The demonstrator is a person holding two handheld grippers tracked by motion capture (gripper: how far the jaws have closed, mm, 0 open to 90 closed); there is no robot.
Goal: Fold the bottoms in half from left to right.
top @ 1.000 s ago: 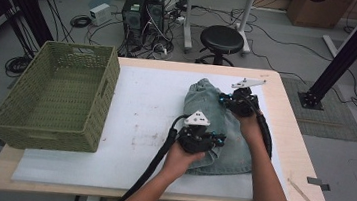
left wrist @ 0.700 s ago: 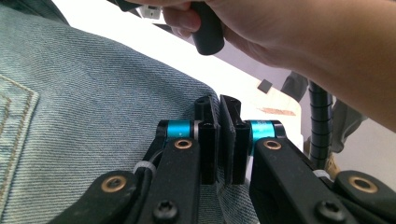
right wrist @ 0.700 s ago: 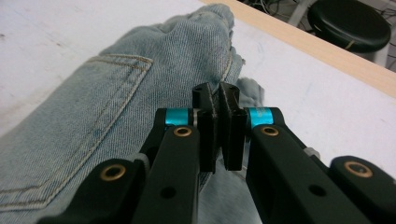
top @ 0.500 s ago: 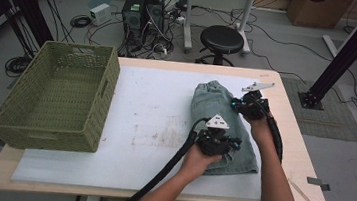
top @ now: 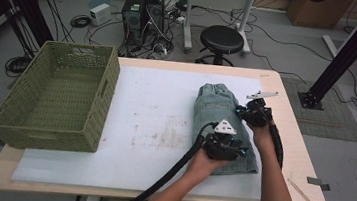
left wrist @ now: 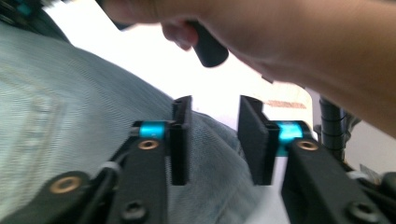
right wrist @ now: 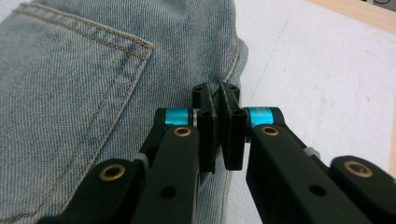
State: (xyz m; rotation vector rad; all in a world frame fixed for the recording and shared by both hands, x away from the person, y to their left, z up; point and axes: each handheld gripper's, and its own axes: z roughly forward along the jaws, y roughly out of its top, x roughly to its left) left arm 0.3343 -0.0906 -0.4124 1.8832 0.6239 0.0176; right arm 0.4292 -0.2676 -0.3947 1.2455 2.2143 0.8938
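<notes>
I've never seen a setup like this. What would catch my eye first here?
Probably the folded jeans on the white mat, right of the table's middle, with a person's two hands working black tongs on them. The right tongs are shut at the jeans' edge, while the left tongs have just been opening with nothing between them. Next, the big green basket at the table's left end.

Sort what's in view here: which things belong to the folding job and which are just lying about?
In the job:
- jeans, folded on the white mat
- left gripper, jaws just opened, nothing between them
- right gripper, shut at the jeans' edge
- basket, probably where the jeans go

Lying about:
- stool
- computer tower
- floor cables
- cardboard box
</notes>
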